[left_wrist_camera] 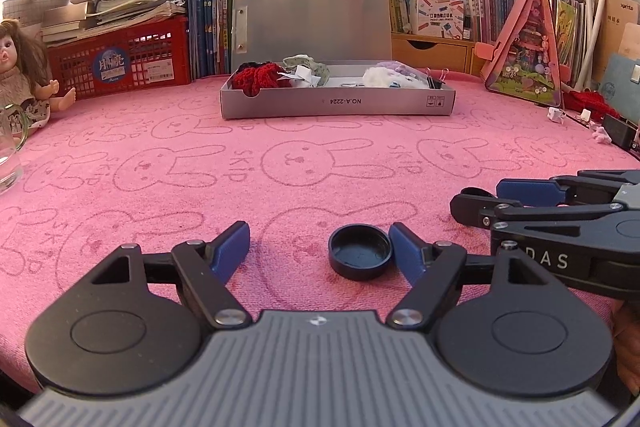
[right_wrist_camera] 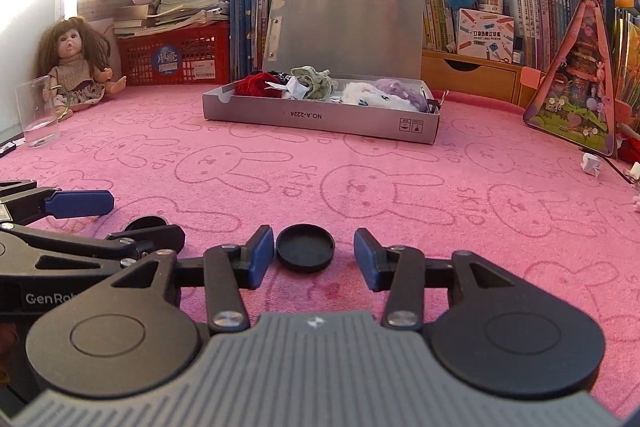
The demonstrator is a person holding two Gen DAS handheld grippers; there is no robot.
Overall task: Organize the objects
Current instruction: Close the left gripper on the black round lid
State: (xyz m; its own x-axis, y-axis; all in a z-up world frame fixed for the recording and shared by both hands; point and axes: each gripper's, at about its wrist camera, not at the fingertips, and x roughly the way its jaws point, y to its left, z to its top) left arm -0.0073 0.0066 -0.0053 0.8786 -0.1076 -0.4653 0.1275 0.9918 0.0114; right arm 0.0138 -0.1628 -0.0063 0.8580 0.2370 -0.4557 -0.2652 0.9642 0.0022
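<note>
Two black round caps on pink-towelled counter, near front edge.

Left hand-held gripper (left_wrist_camera: 320, 251): spread, holding nothing; open-side-up cap (left_wrist_camera: 359, 251) lies between its pads, hard against one, maybe touching.

Right hand-held gripper (right_wrist_camera: 314, 259): spread, empty; flat-side-up cap (right_wrist_camera: 305, 247) between its pads, close to one, not pinched.

Caps judged light, rigid plastic, smooth rim, likely slippery; best pinched across diameter, low on rim.

Grey box (left_wrist_camera: 340, 103) toward back edge reads "NO.A-2224", upside down. Towel print: "SKIP". Gripper arms: "GenRob…", "…DAS".
</note>
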